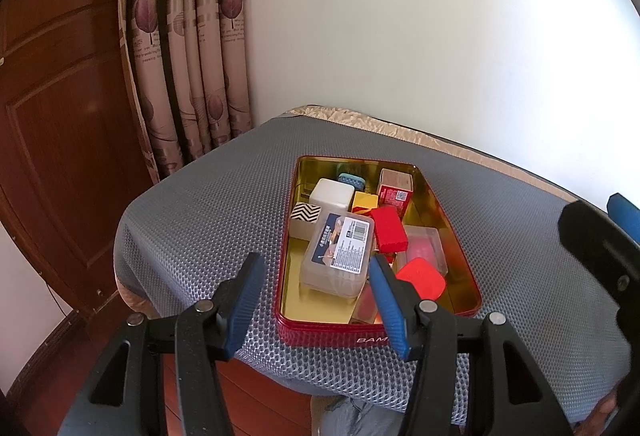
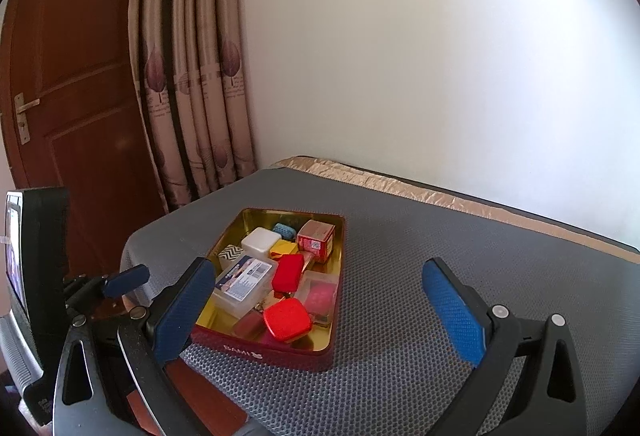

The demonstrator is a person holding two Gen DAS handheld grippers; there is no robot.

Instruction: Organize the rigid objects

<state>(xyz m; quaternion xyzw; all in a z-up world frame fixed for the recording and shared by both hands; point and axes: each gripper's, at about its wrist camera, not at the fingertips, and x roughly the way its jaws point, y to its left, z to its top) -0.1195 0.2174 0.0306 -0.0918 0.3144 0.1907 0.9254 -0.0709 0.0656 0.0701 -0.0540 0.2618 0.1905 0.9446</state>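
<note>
Grey mesh matting [image 1: 200,203] is covering the table beside a patterned curtain [image 1: 188,47] and a wooden door [image 1: 60,115] in the left wrist view, where a red tin [image 1: 332,330] with a gold interior is sitting near the table's front edge, packed with small items: a clear labelled box [image 1: 340,256] lying on top, a red block [image 1: 388,234], a red rounded lid [image 1: 422,282], a white cube [image 1: 332,193] and a red carton [image 1: 395,187]. The left gripper [image 1: 316,276] is hovering with its blue pads spread wide, holding nothing. Moving to the right wrist view, the same tin [image 2: 276,354] is sitting left of centre, and the right gripper [image 2: 316,300] is hanging above the mat with its fingers [image 2: 452,308] spread apart and empty, while the left gripper [image 2: 124,282] is showing at the left edge.
</note>
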